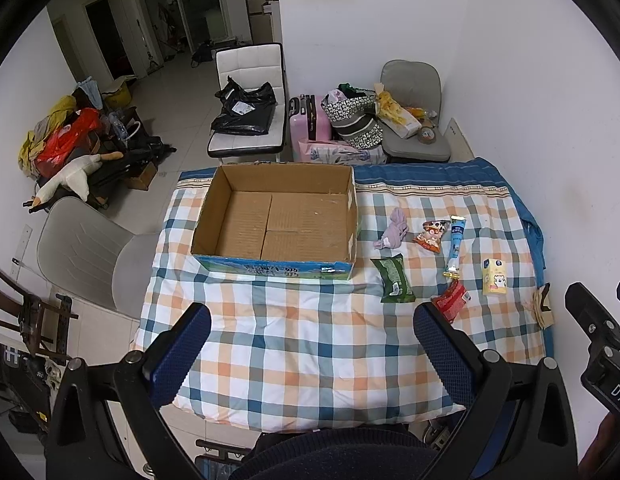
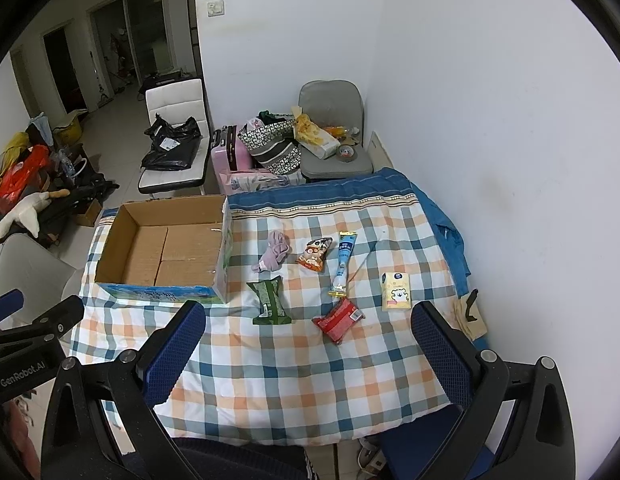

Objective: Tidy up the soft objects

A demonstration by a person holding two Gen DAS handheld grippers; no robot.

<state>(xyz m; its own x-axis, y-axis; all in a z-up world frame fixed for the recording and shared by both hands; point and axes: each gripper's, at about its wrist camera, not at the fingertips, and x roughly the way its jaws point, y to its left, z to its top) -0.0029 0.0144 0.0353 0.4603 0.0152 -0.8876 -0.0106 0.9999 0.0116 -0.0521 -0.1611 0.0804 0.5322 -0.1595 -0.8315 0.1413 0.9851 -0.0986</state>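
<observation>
Okay, left wrist view: left gripper (image 1: pixel 310 344) fingers (image 1: pixel 181 344) spread wide, holding nothing, hovering above checkered quilt (image 1: pixel 310 320) on bench. Cardboard box (image 1: pixel 213 216) at far left, open. Right of box: purple cloth (image 1: pixel 393 229), green packet (image 1: pixel 393 279), snack bag (image 1: pixel 430 234), blue tube (image 1: pixel 455 242), red packet (image 1: pixel 453 298), yellow tissue pack (image 1: pixel 494 277).

Right wrist view: right gripper (image 2: pixel 307 344) fingers (image 2: pixel 442 352) wide apart, empty, near red packet (image 2: pixel 338 318) and yellow tissue pack (image 2: pixel 396 292).

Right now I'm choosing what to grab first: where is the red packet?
The red packet lies on the checked quilt, right of the green packet, just below the tube's near end.
</observation>
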